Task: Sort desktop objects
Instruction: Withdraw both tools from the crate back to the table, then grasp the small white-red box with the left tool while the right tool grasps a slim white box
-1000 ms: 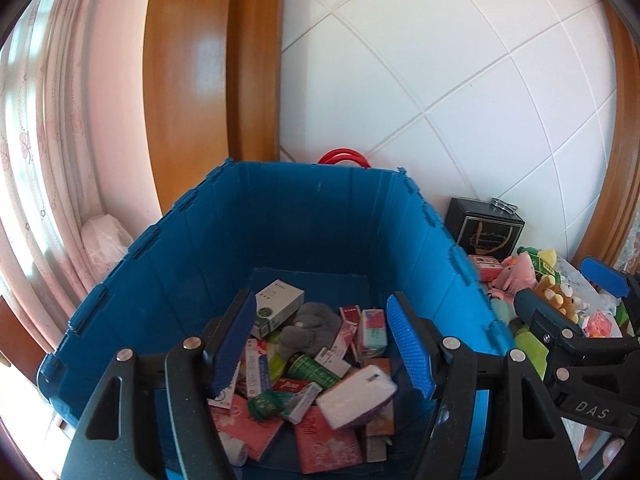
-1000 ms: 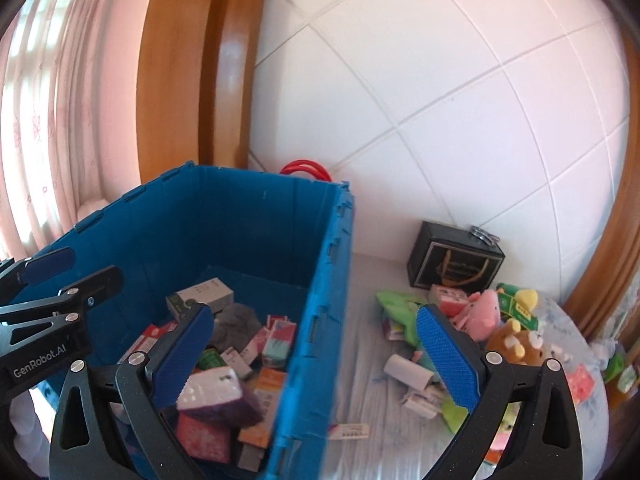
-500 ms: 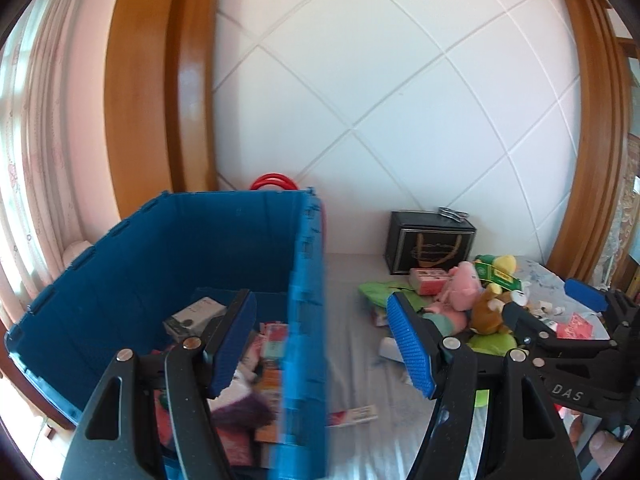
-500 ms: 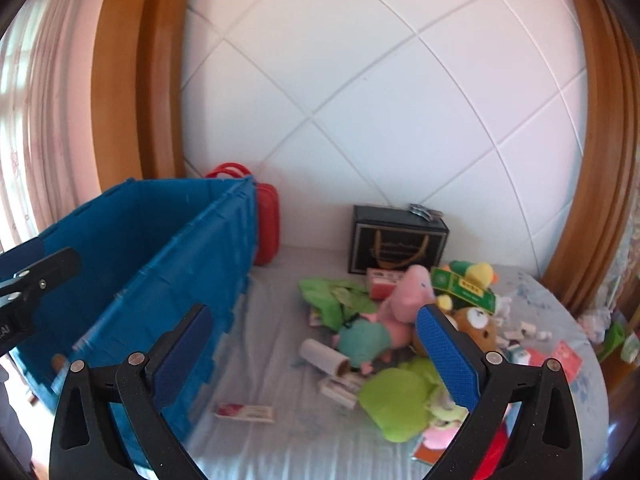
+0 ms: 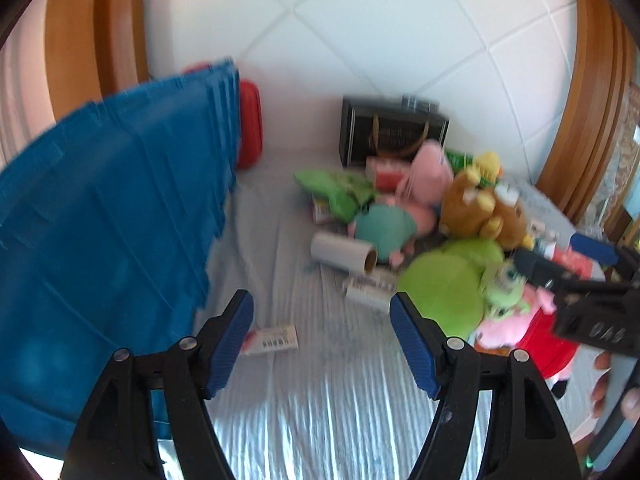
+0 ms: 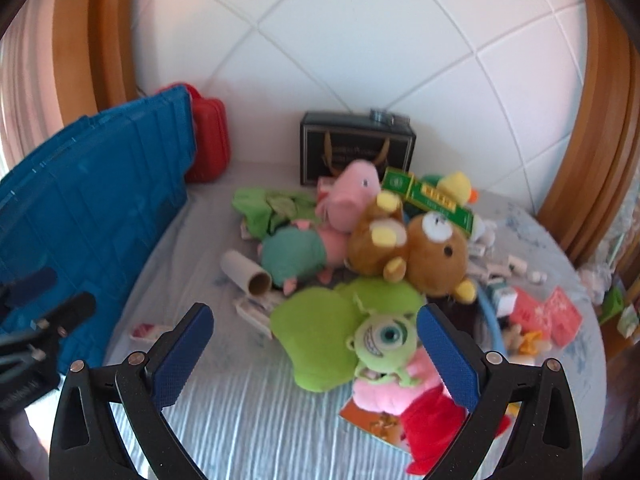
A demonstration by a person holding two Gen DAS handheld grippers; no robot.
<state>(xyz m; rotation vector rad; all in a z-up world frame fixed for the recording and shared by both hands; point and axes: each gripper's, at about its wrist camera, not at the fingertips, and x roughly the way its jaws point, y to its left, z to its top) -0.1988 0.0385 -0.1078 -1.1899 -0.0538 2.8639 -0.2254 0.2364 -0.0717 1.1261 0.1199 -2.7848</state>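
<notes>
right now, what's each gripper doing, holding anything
left gripper: jaws opening, nothing between them
right gripper: open, holding nothing

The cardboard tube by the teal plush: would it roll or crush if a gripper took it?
The tube lies on its side on the cloth, so a push would probably roll it. Its open end shows a thin wall and a hollow core, so it looks light and might dent under a hard squeeze.

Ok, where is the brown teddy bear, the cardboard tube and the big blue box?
Brown teddy bear [image 6: 436,252]: right wrist view, on its face.
Cardboard tube [image 6: 244,270]: right wrist view, on its white side.
Big blue box [image 6: 92,208]: right wrist view, on its outer wall.
</notes>
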